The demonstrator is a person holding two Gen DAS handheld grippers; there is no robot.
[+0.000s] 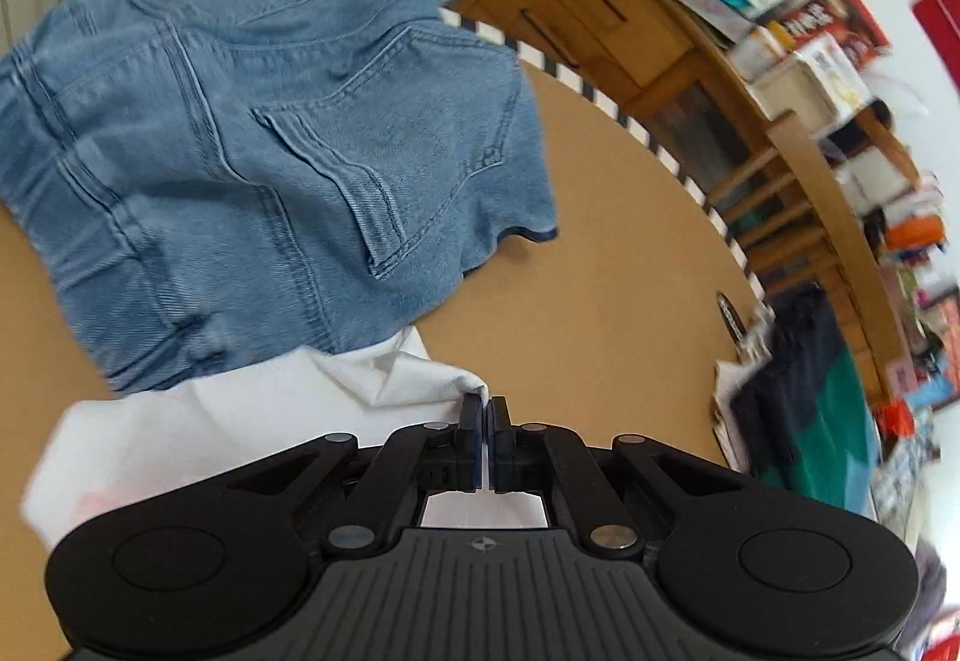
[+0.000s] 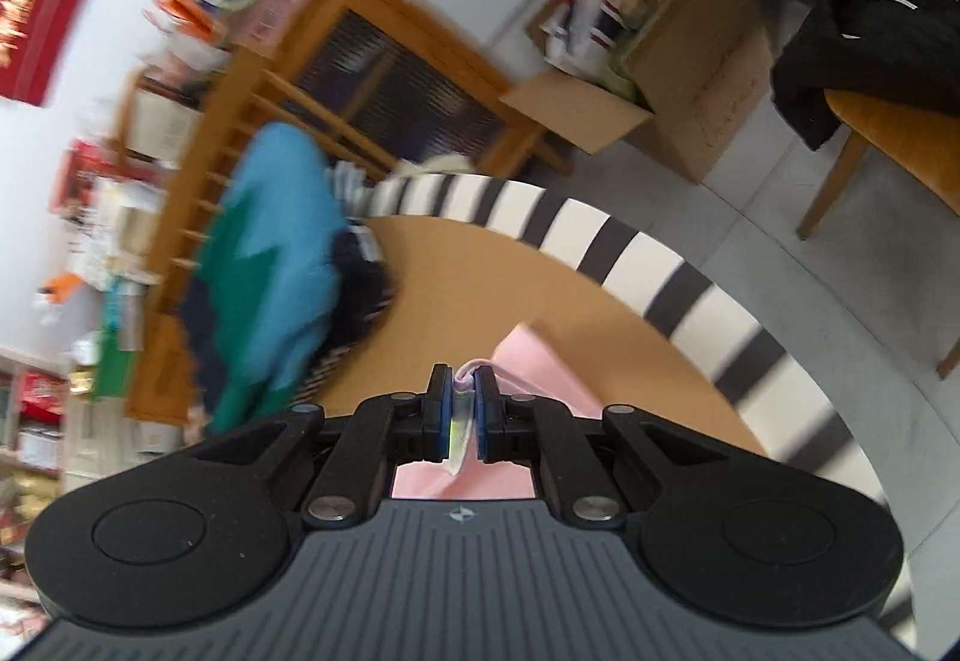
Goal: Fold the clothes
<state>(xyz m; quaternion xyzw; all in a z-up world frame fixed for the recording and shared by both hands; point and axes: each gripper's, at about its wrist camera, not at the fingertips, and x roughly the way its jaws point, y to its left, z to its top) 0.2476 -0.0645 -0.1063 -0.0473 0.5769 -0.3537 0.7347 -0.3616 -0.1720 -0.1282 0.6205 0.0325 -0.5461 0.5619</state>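
Pinching a white garment (image 1: 240, 439) corner, the left hand-held gripper (image 1: 483, 409) sits just below folded denim shorts (image 1: 252, 121) on the desk (image 1: 600, 241); the right hand-held gripper (image 2: 462, 391) clamps pink cloth (image 2: 540, 361).

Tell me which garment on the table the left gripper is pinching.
The white garment. The left gripper is shut on its corner, at the near edge of the table. The blue denim shorts lie beyond it, ungripped.

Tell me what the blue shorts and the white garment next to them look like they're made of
Blue shorts: almost certainly denim, matte and faded, given the twill weave, stitched seams and patch pockets. White garment, pinched by the left gripper: apparently a thin, smooth fabric, possibly cotton; it creases sharply, but the weave is too fine to tell.
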